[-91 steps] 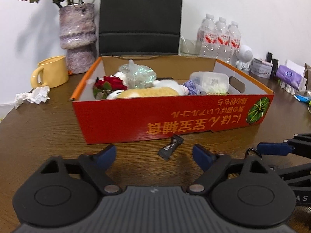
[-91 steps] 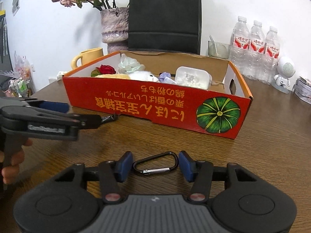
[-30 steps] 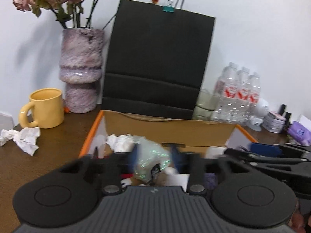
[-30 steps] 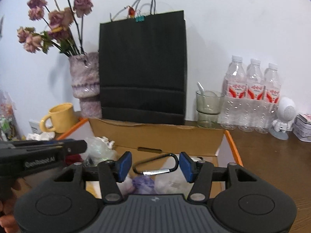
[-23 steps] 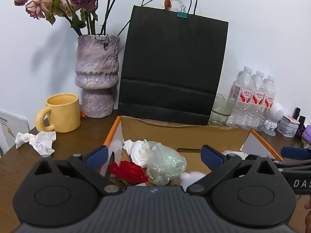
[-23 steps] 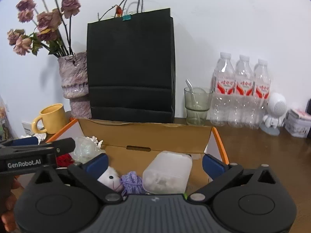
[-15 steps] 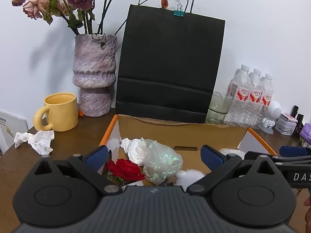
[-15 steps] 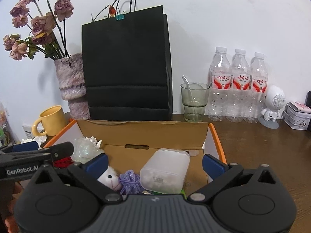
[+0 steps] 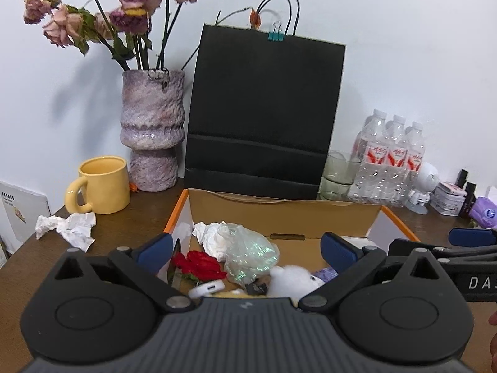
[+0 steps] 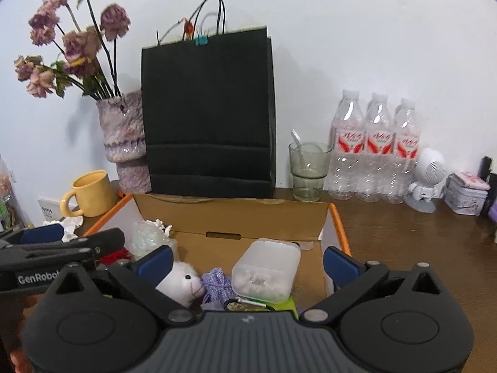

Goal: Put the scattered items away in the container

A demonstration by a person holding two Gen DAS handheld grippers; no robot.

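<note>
Left gripper [image 10: 46, 245] reads "GenRobo"; right gripper [image 9: 466, 248] "DA".

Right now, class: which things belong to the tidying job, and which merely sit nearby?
Job:
orange-rimmed cardboard box
black metal carabiner
small black packet
open left gripper
open right gripper

Lying about:
yellow ceramic mug
black paper bag
crumpled white tissue

Right gripper [image 10: 247, 259] jaws spread above the cardboard box [image 10: 233, 217]; carabiner [image 10: 248, 304] inside.
</note>
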